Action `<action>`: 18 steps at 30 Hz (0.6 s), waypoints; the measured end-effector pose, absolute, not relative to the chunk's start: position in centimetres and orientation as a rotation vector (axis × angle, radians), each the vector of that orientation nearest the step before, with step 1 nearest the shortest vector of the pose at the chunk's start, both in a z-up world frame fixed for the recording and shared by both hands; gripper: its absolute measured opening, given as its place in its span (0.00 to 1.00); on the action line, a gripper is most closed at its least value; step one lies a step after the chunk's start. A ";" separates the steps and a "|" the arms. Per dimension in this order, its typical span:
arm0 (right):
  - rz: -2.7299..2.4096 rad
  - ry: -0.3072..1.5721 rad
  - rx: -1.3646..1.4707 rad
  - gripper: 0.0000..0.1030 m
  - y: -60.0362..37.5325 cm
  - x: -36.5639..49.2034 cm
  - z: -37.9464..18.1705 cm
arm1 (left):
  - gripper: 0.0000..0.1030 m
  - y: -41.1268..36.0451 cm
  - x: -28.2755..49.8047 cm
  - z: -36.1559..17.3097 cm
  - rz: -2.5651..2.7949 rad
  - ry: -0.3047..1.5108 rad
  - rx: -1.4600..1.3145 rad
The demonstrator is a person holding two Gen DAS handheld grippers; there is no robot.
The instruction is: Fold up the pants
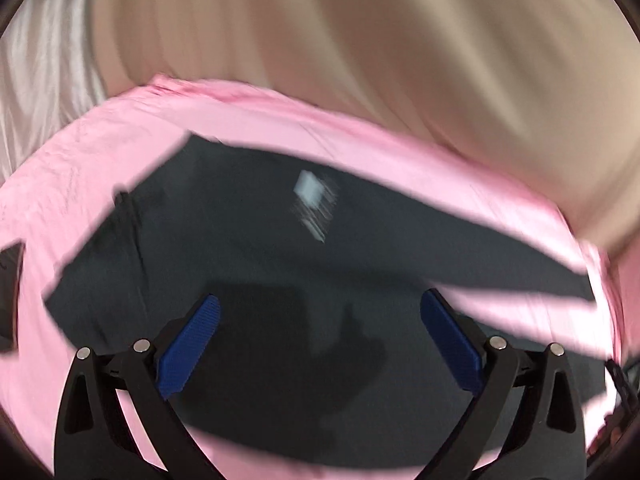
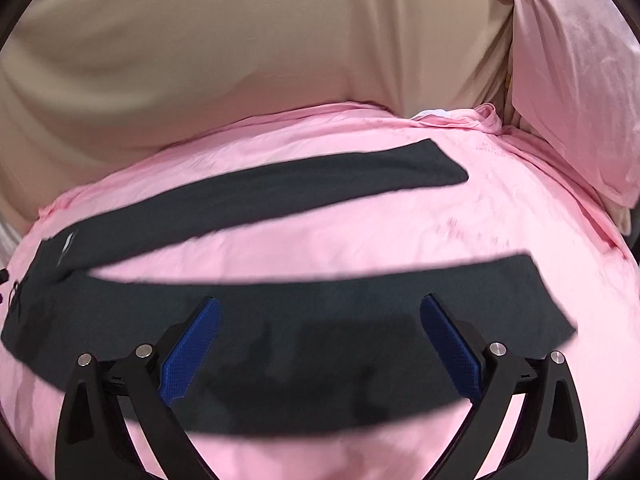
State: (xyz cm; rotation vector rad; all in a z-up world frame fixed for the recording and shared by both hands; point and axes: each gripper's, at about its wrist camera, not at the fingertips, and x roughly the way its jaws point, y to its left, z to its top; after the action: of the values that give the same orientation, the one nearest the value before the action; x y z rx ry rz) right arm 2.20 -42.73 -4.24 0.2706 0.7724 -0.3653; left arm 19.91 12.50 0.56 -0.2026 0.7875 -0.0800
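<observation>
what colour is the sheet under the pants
Pink: the wrinkled pink bed sheet under the dark charcoal pants shows best in the right wrist view.

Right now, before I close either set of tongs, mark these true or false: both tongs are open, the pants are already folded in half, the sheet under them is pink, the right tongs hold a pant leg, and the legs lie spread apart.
1. Both tongs are open. True: the left tongs and right tongs stand wide apart.
2. The pants are already folded in half. False: the dark pants lie flat, unfolded.
3. The sheet is pink. True: a pink sheet lies under them.
4. The right tongs hold a pant leg. False: they hover empty above the near leg.
5. The legs lie spread apart. True: pink shows between them.
</observation>
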 end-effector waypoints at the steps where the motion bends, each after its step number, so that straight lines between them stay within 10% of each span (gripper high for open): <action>1: -0.380 0.779 0.270 0.95 -44.8 3.6 -4.3 | 0.95 14.2 22.8 0.7 -0.047 0.780 -0.215; 18: -0.412 0.956 0.350 0.95 -64.0 22.8 -10.9 | 0.95 23.6 48.0 -7.5 0.129 1.023 -0.099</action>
State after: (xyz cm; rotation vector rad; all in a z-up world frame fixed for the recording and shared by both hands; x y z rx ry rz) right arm 22.85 -64.02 -10.88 0.3503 0.9561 -0.4120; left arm 48.05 23.57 -7.51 -0.0992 1.0226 0.1287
